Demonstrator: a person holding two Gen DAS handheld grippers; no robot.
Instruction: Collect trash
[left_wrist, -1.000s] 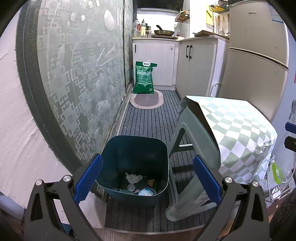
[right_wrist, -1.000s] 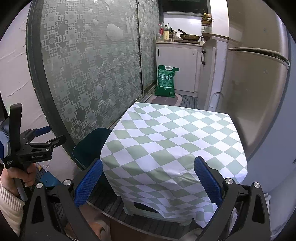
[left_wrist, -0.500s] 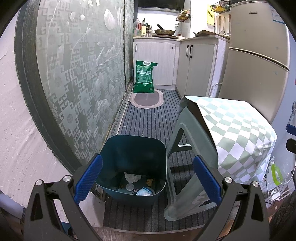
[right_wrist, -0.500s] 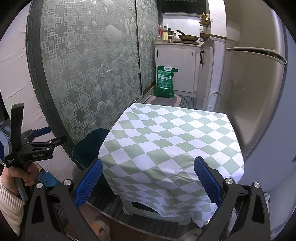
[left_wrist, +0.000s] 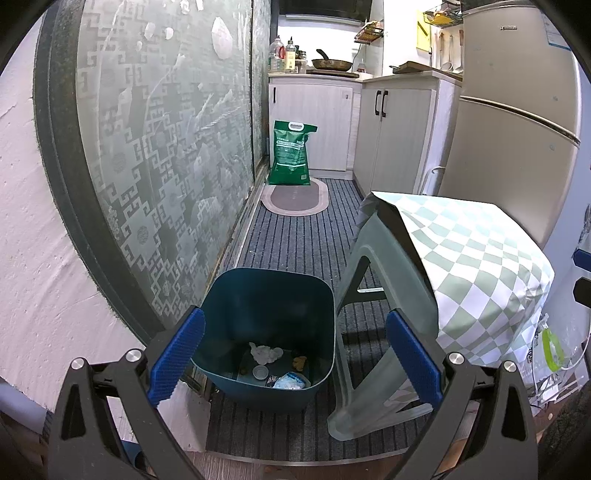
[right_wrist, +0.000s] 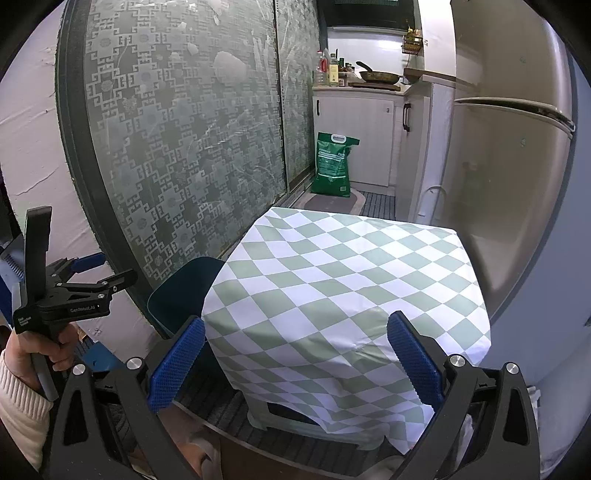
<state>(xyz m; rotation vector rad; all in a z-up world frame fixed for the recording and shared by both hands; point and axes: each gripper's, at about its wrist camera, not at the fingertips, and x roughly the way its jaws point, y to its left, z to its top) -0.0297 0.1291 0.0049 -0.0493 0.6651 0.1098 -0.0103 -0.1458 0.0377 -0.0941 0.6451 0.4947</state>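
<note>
Two rugs (left_wrist: 295, 192) cover kitchen floor (left_wrist: 295, 240).

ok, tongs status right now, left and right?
Left tongs: open, empty, over the trash bin.
Right tongs: open, empty, facing the checkered cloth.

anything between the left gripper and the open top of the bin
Nothing visible. The left gripper is open and empty, and the teal trash bin sits right in front of it with its mouth uncovered, scraps lying on its bottom. The cloth-covered stool stands just to the bin's right, beside the opening rather than over it.
</note>
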